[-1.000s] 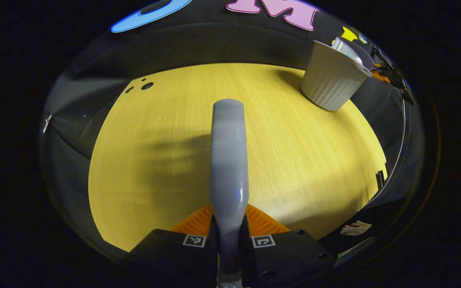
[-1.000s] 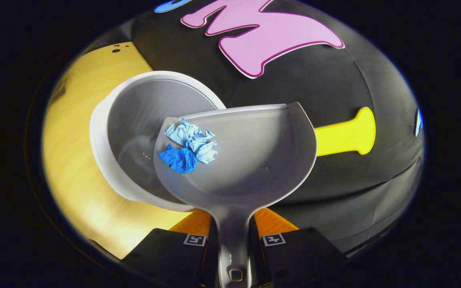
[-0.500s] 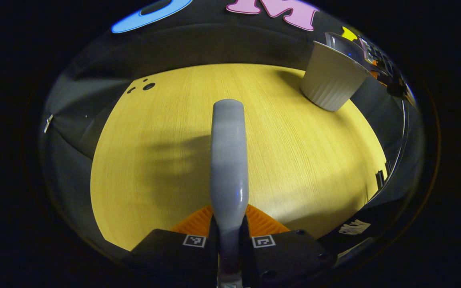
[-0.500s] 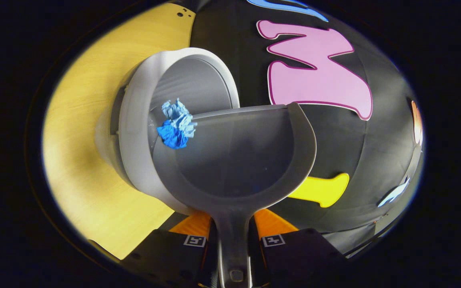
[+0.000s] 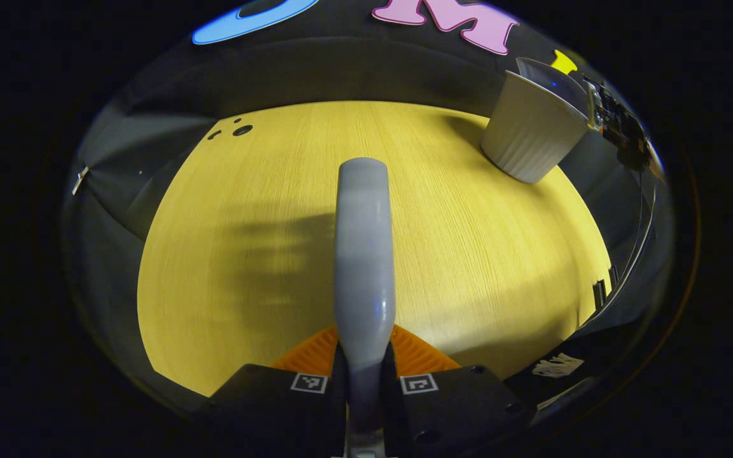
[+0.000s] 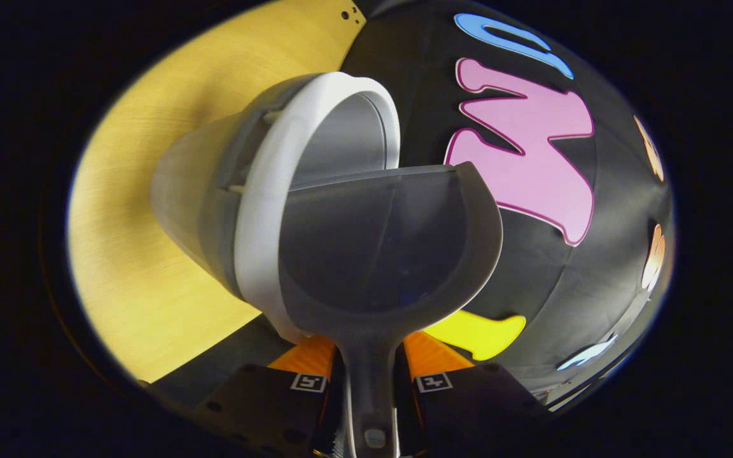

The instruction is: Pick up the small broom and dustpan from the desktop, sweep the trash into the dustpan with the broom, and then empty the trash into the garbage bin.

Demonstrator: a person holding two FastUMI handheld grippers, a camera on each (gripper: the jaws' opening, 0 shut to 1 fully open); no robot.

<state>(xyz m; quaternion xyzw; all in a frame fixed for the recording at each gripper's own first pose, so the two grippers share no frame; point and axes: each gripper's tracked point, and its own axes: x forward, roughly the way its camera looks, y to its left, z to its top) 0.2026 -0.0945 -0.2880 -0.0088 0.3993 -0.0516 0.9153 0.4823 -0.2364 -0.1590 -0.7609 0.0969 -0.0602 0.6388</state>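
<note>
The right tongs [image 6: 369, 375] are clamping the grey dustpan [image 6: 379, 248] by its handle, tipping its bare pan over the white garbage bin [image 6: 265, 210] on the desk [image 5: 468, 254], while the left tongs [image 5: 364, 375] are gripping the small broom [image 5: 363, 254] above the desk, so the emptying looks nearly finished.

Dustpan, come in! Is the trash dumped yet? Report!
Right gripper shut on grey plastic dustpan, tipped at white ribbed bin, pan bare. Left gripper shut on grey broom handle. Nothing in the way.
</note>
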